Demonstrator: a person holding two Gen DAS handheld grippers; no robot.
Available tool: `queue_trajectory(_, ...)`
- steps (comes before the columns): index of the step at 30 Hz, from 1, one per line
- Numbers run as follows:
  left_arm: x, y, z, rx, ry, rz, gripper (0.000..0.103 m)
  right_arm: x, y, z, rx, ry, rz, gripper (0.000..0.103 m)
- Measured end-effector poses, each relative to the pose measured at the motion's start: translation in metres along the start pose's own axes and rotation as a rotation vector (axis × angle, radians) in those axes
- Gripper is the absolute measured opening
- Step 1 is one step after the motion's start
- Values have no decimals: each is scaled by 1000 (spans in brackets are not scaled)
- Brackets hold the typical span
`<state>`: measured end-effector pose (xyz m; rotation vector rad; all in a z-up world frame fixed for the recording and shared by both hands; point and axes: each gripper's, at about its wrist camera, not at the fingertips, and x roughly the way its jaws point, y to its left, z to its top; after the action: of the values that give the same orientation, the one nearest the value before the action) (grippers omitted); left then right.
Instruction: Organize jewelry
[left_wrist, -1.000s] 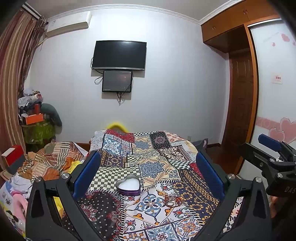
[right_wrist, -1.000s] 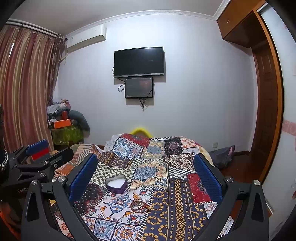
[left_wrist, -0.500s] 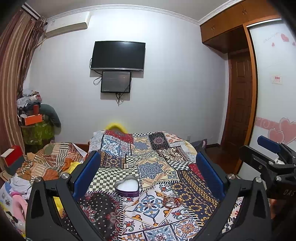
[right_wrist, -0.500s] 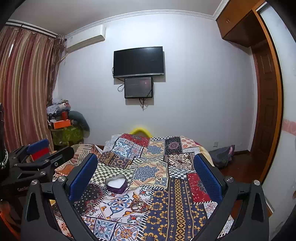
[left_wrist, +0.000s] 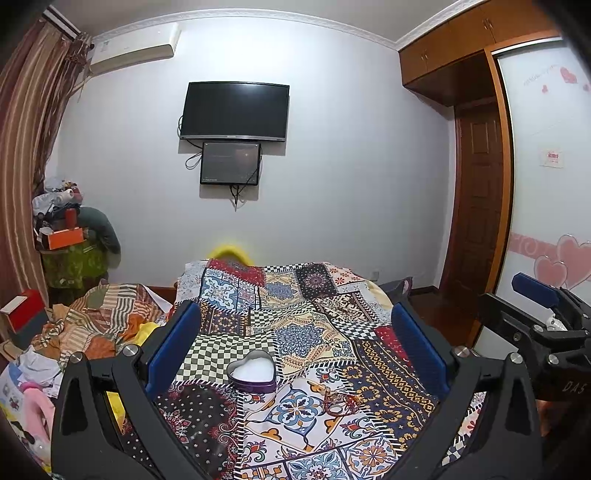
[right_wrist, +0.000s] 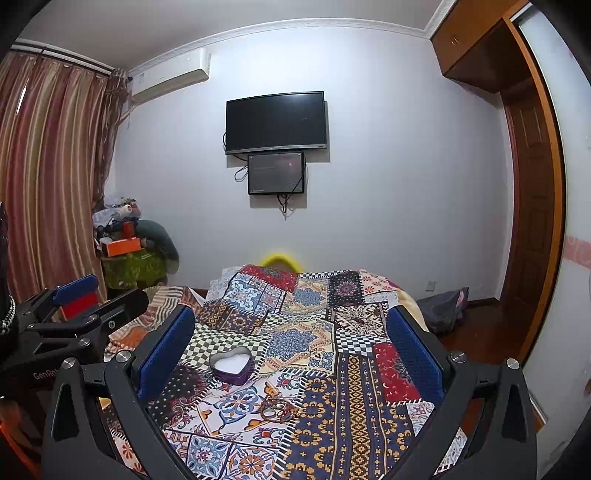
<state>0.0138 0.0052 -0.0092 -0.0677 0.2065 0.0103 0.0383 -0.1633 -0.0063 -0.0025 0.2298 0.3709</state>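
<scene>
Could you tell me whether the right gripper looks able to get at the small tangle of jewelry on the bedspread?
Probably yes. The right gripper is open and empty, and the jewelry lies uncovered on the bedspread between its fingers, apart from the heart-shaped box.

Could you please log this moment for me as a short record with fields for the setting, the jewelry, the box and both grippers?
setting: bed with patchwork quilt
box: heart-shaped box, open, white inside, purple wall, on the quilt
jewelry: small tangled pile, on the quilt, nearer the cameras than the box, apart from it
left hand-held gripper: open, empty, above the quilt
right hand-held gripper: open, empty, above the quilt
</scene>
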Motion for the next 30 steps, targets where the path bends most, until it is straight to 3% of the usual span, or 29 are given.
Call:
queue_trajectory(18,26,1,-6,11,49,4,103,22,-13,-7,9,51,-18,103)
queue_trajectory(30,105,20,-60,-22,307,55,103,86,-41,-61,-14,283,-71,103)
